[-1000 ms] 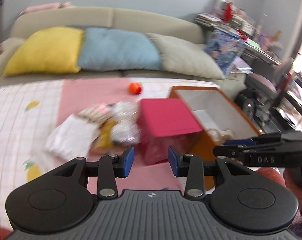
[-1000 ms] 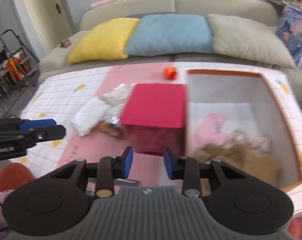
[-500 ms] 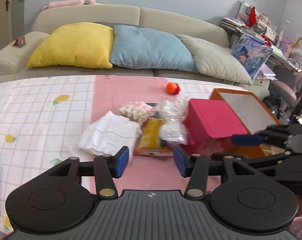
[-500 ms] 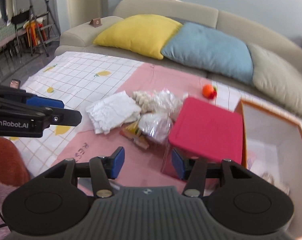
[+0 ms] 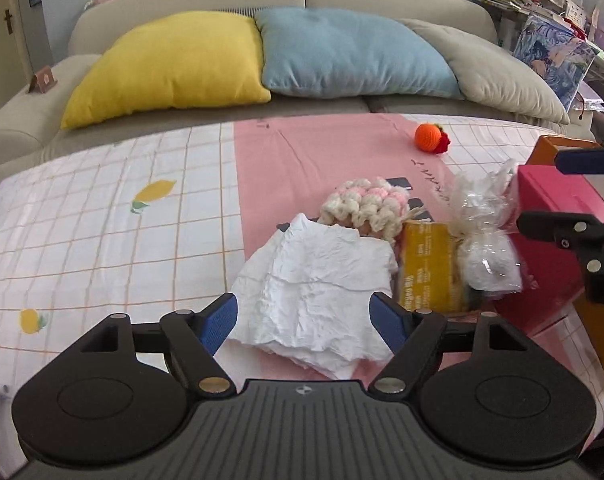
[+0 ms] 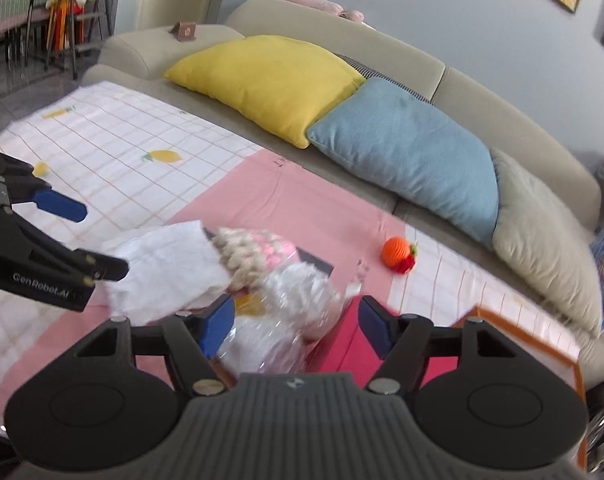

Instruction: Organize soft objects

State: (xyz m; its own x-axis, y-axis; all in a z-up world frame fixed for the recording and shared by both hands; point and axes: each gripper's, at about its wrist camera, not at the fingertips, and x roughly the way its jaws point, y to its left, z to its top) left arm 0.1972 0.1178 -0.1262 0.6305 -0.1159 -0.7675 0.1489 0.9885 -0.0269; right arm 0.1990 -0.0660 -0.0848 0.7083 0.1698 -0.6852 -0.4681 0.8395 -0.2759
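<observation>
A crumpled white cloth [image 5: 318, 280] lies on the pink mat, with a cream and pink knitted piece [image 5: 366, 208] behind it, a yellow packet [image 5: 426, 268] and a clear plastic bag of white stuff [image 5: 486, 240] to its right. My left gripper [image 5: 304, 318] is open, its jaws on either side of the cloth's near edge. My right gripper [image 6: 294, 318] is open just above the plastic bag [image 6: 286, 320]; the cloth [image 6: 166, 268] lies to its left. An orange knitted ball [image 5: 430, 138] sits farther back and also shows in the right wrist view [image 6: 398, 254].
A red box [image 5: 558, 216] stands right of the pile, with an orange-rimmed white box [image 6: 522, 322] beyond it. A sofa with yellow [image 5: 174, 64], blue [image 5: 350, 52] and grey [image 5: 502, 72] cushions runs along the far edge of the checked tablecloth [image 5: 102, 232].
Both grippers have swung left from the boxes to the pile and come closer to it. Both have opened wider.
</observation>
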